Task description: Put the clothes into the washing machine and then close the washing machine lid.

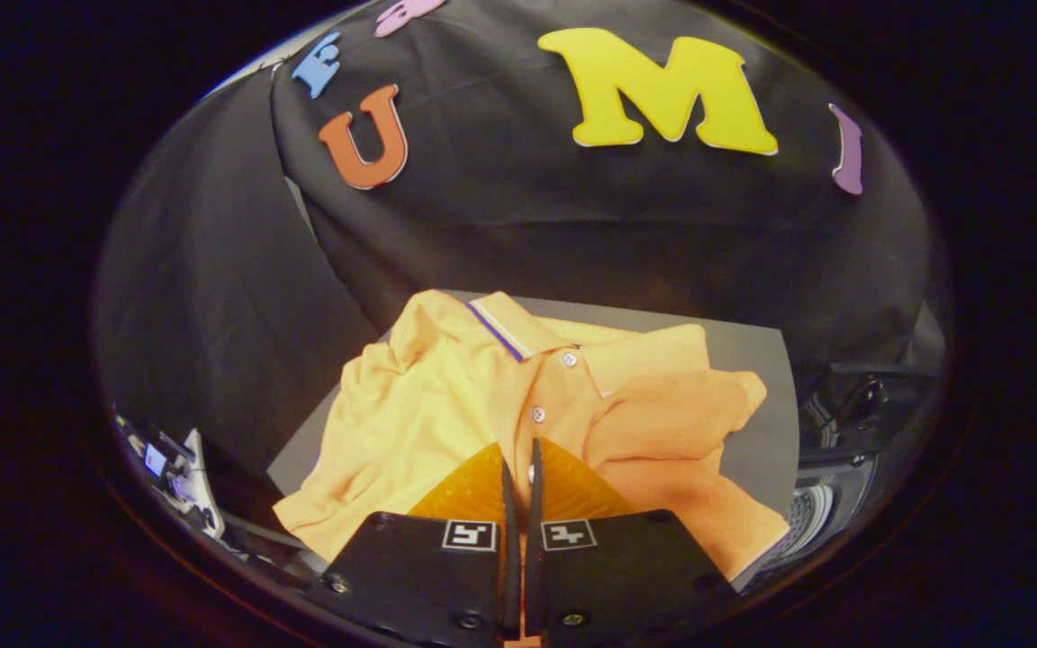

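Note:
An orange polo shirt [446, 396] lies crumpled on a grey table [757, 360], collar toward the booth wall and button placket running down toward me. My gripper [519, 461] is over the shirt's near part, its tips pointing at the placket just below the lower button. The two fingers stand almost together, with a thin slit between them and no cloth visible in it. To the right of the table is the washing machine, its perforated drum [808, 517] showing below the raised dark lid [861, 405].
The grey table ends at the black booth wall behind the shirt. Small devices and cables [172, 472] sit low on the left, beyond the table's edge. Bare table surface shows to the right of the shirt, toward the machine.

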